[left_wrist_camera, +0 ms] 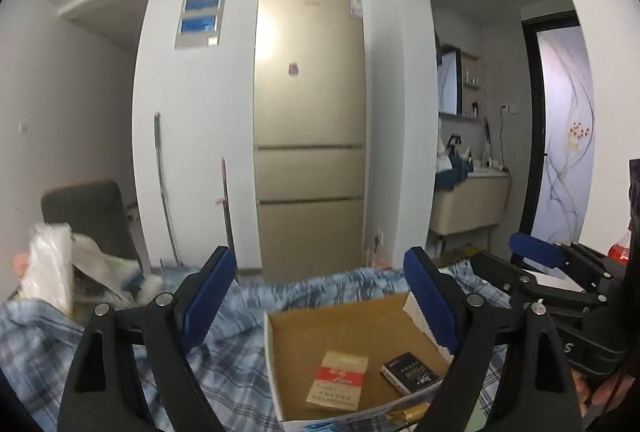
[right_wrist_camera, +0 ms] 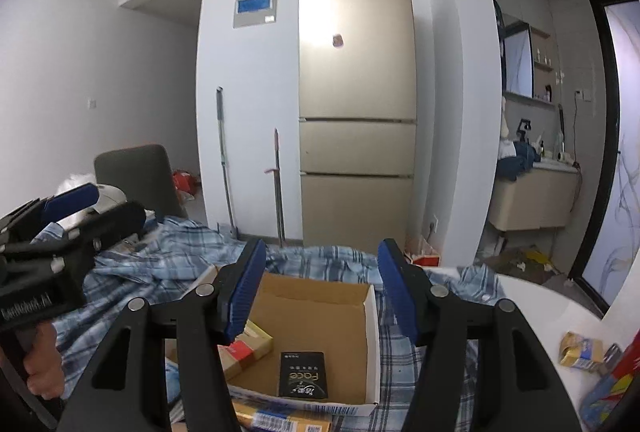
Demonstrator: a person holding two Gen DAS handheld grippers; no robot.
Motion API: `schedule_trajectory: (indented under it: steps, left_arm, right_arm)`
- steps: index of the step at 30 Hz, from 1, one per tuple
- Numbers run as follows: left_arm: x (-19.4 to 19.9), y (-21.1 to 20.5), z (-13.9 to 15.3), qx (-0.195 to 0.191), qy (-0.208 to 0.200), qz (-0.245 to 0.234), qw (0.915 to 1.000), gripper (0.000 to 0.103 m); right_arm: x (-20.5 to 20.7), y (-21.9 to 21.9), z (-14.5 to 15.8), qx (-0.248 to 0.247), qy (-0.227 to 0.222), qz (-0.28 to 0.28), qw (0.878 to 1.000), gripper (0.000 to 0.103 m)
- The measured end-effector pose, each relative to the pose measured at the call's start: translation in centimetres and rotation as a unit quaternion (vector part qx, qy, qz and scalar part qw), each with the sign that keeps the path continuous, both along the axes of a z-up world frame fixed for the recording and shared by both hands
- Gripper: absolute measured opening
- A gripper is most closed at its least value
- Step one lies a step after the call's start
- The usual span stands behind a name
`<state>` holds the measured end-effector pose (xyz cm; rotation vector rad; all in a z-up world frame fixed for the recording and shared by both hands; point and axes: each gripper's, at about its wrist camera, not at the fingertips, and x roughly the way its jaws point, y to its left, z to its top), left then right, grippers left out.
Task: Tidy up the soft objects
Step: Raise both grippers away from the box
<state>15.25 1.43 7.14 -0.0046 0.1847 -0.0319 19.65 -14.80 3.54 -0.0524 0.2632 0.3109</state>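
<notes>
Both your left gripper [left_wrist_camera: 320, 296] and right gripper [right_wrist_camera: 320, 288] hang open and empty above the cardboard box [right_wrist_camera: 312, 312], the plaid cloth [right_wrist_camera: 168, 252] spreading lengthwise toward your left, nearer that hand.

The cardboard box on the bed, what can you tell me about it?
The box is a shallow, open tray of brown cardboard with a white outside and a printed blue-and-white front edge. It has no lid and sits flat on the blue plaid cloth. Inside lie two small packs, apart from each other: a cream and red pack and a black pack with gold lettering. Neither gripper touches the box; both hang open above it.
</notes>
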Motion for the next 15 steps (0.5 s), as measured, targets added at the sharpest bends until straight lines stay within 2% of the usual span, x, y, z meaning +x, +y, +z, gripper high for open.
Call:
schedule_trajectory:
  steps: [4, 8, 11, 15]
  left_arm:
    - [-2.8, -0.6, 1.1, 0.007, -0.015, -0.011, 0.9998, 0.088]
    - [-5.6, -0.8, 1.1, 0.002, -0.024, -0.016, 0.9996, 0.088]
    - [-7.1, -0.7, 0.4, 0.000, -0.025, -0.016, 0.9996, 0.088]
    - [-8.1, -0.6, -1.3, 0.000, -0.016, -0.012, 0.9998, 0.088]
  right_arm:
    - [-2.5, -0.7, 1.9, 0.010, -0.018, -0.001, 1.000, 0.058]
    - [-4.9, -1.5, 2.9, 0.015, -0.034, 0.002, 0.999, 0.060]
    - [-6.4, -1.9, 2.6, 0.016, -0.038, 0.002, 0.999, 0.061]
    - [-7.4, -2.5, 0.7, 0.027, -0.016, -0.002, 1.000, 0.061]
